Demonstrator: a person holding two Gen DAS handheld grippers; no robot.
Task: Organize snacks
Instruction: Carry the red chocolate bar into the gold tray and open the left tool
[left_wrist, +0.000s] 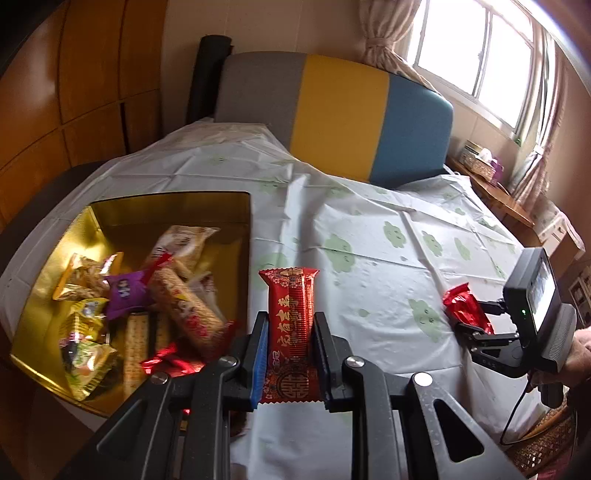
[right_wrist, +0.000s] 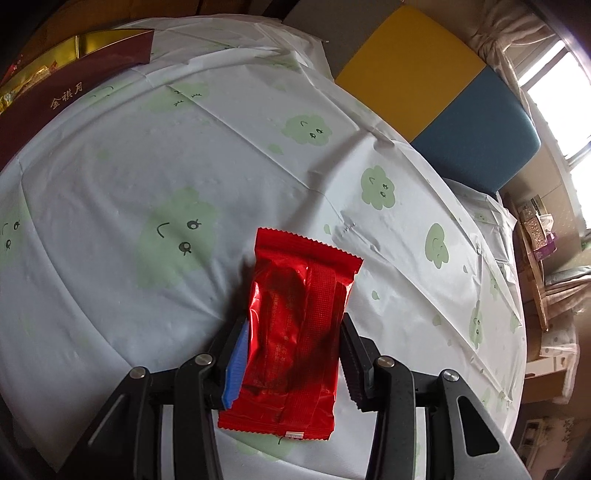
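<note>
While both grippers hang over the table (left_wrist: 369, 229), each one pinches a single red packet. The left gripper (left_wrist: 290, 354) has its jaws pressed on the sides of a long red bar (left_wrist: 291, 325) printed with gold characters, held upright just right of the gold box (left_wrist: 173, 214). The right gripper (right_wrist: 291, 354) clamps a flat red pouch (right_wrist: 295, 325) between its jaws, low over the cloth (right_wrist: 147, 166); from the left wrist view the same pouch (left_wrist: 466, 306) shows well apart from the box, near the table's right edge.

Two packets are in the grippers; no others show on the cloth. Inside the box lies a heap of snacks (left_wrist: 147, 306): one purple packet (left_wrist: 125, 291), yellow-green ones, long wafer sticks, a red-foil candy. An exact count of that pile cannot be made. One chair (left_wrist: 343, 114), grey, yellow and blue, stands beyond the table.
</note>
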